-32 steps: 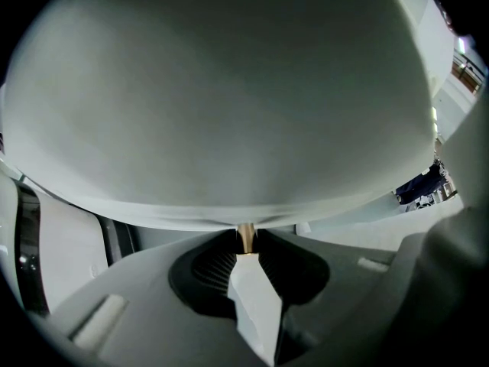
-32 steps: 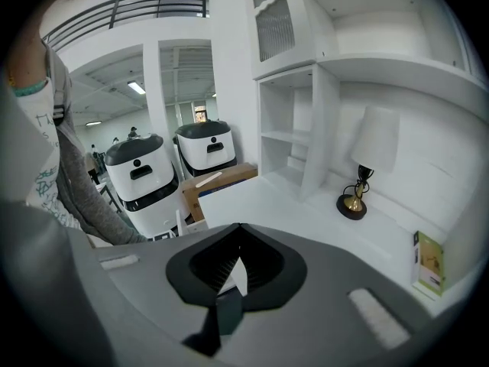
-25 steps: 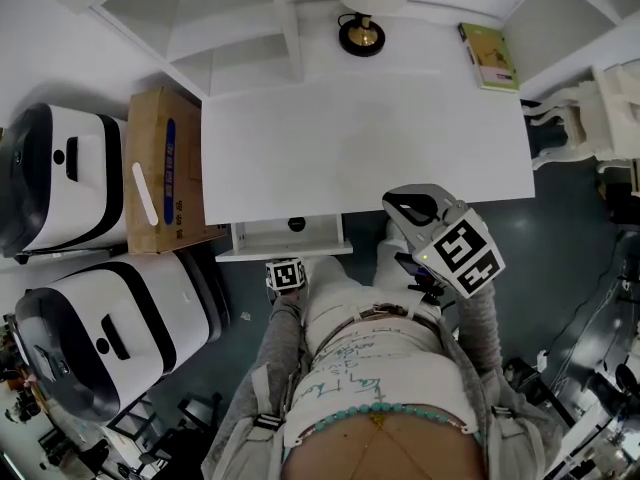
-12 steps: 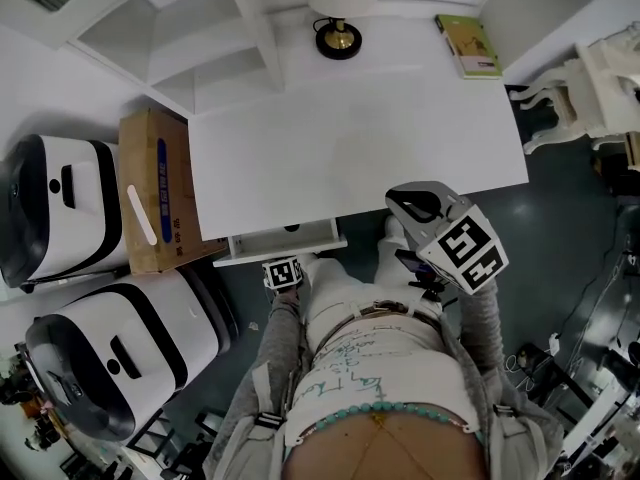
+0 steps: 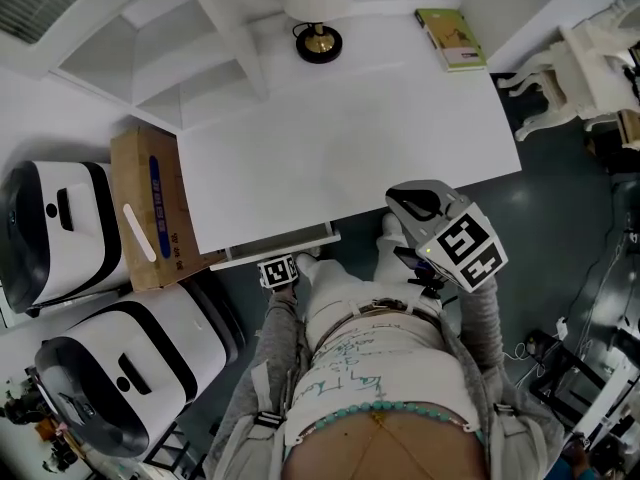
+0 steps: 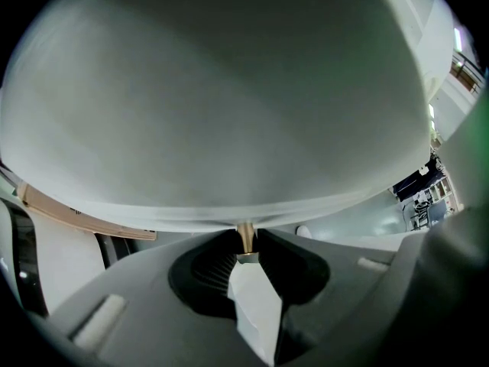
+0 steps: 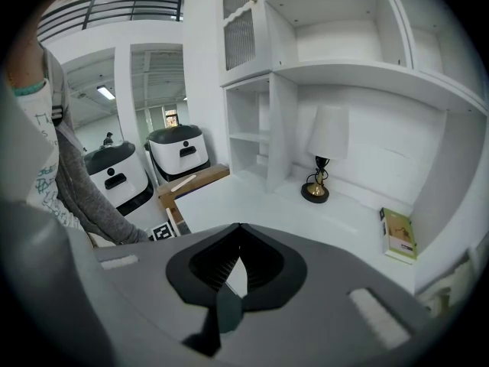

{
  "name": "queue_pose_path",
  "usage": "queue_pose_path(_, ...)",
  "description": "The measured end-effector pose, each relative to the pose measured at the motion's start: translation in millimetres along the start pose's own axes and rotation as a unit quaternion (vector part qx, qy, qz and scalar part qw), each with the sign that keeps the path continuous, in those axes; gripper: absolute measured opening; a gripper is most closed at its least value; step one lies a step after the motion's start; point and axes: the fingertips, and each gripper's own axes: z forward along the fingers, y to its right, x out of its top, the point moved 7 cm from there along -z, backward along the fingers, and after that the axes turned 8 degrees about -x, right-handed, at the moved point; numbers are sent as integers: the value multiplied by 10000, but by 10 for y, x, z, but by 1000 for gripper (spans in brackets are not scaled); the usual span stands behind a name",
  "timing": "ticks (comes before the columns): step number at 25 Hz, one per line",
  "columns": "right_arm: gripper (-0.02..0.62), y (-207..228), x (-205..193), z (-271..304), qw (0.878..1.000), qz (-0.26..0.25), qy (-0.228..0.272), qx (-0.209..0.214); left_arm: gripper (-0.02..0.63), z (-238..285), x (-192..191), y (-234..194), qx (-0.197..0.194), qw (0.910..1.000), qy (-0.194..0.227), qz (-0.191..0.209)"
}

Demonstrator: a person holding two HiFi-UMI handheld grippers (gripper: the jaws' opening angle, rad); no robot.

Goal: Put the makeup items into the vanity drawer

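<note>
The white vanity table (image 5: pixel 350 138) has no makeup items showing on its top. Its drawer (image 5: pixel 272 245) shows only as a thin strip under the front edge. My left gripper (image 5: pixel 279 268) is at the drawer front; in the left gripper view its jaws (image 6: pixel 244 234) are shut on the brass drawer knob (image 6: pixel 245 237), and the white drawer front (image 6: pixel 214 105) fills the picture. My right gripper (image 5: pixel 405 205) hovers by the table's front right edge, shut (image 7: pixel 239 228) with nothing between its jaws.
A lamp (image 5: pixel 319 38) and a green book (image 5: pixel 451 37) sit at the back of the table. A cardboard box (image 5: pixel 150 208) and two white machines (image 5: pixel 60 233) stand to the left. A white chair (image 5: pixel 560 78) is at the right.
The drawer has slid inward: a second ago it stood open with its knob visible, now only a thin strip shows. My left gripper followed it toward the table. The right gripper barely moved.
</note>
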Motion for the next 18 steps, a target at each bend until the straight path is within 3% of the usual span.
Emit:
queue_pose_path(5, 28, 78, -44, -32, 9999, 89, -38, -120, 92, 24, 60, -4, -19, 10000, -19, -7)
queue_pose_path(8, 28, 100, -60, -36, 9998, 128, -45, -173, 92, 3, 44, 51, -166, 9994, -227, -219)
queue_pose_path(18, 28, 167, -94, -41, 9994, 204, -93, -281, 94, 32, 239, -31, 7, 10000, -40, -16)
